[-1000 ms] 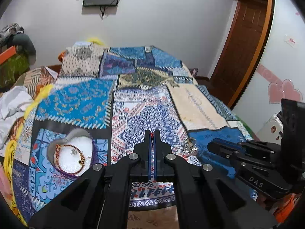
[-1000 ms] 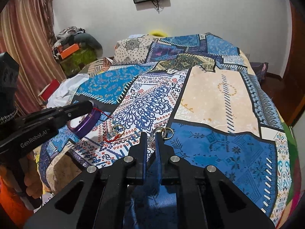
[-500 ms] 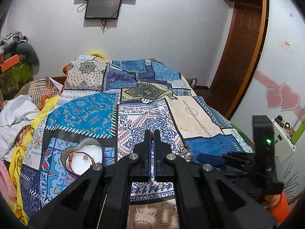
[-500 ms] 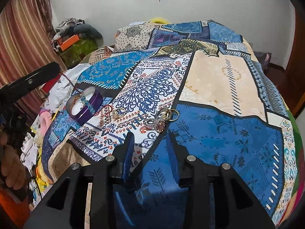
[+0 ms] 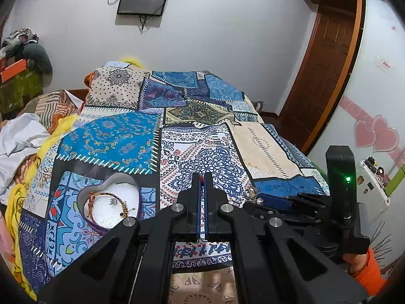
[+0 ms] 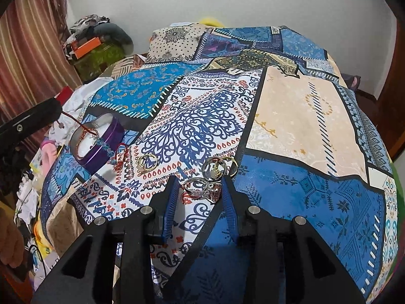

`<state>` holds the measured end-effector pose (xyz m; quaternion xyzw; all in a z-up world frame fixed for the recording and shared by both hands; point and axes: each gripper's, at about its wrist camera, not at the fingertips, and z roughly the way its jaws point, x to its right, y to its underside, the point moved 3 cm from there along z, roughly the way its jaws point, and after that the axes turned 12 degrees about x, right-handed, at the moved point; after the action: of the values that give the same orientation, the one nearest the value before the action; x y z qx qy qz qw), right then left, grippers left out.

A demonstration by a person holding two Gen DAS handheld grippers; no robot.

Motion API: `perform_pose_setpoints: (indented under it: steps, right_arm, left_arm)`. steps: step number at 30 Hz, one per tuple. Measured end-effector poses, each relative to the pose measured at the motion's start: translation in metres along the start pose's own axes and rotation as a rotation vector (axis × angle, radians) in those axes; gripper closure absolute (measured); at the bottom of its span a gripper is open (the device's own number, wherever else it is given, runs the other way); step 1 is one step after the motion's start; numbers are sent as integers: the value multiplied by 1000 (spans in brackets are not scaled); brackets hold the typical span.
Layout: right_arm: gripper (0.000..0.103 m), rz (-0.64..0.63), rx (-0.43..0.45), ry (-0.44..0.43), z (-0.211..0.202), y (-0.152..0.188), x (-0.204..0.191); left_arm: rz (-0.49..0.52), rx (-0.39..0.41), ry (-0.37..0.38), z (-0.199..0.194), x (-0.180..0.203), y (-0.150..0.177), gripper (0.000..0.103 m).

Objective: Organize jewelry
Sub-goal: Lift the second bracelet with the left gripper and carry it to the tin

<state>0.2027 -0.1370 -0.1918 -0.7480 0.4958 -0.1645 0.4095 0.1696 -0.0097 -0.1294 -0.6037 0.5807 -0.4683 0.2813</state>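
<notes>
A heart-shaped purple box (image 5: pixel 111 204) (image 6: pixel 101 139) sits on the patterned bedspread, holding a braided bracelet (image 5: pixel 101 200). My left gripper (image 5: pixel 201 179) is shut on a thin red string (image 5: pixel 201 178) that trails toward the box (image 6: pixel 76 121). My right gripper (image 6: pixel 200 185) is open, low over the bed, its fingers on either side of a cluster of rings (image 6: pixel 205 188). More rings (image 6: pixel 219 167) lie just beyond it, and a gold ring (image 6: pixel 146 162) and a red and blue string bracelet (image 6: pixel 116 155) lie to the left. The rings also show in the left wrist view (image 5: pixel 253 195).
The bedspread (image 6: pixel 303 126) covers the bed. Clothes are piled at the left (image 5: pixel 20 136), with more clutter on a green stand (image 6: pixel 96 48). A wooden door (image 5: pixel 321 76) stands at the right, and a screen (image 5: pixel 143 0) hangs on the far wall.
My right gripper has opened and dropped toward the ring cluster, which now lies between its fingers. My left gripper, still shut on the red string, has lifted and pulled back.
</notes>
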Motion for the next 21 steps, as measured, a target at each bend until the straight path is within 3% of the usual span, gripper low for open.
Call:
perform_pose_setpoints:
  steps: [9, 21]
  right_arm:
    - [76, 14, 34, -6, -17, -6, -6]
    - [76, -17, 127, -52, -39, -31, -37]
  left_arm:
    - [-1, 47, -8, -18, -4, -13, 103]
    - [28, 137, -71, -59, -21, -38, 103]
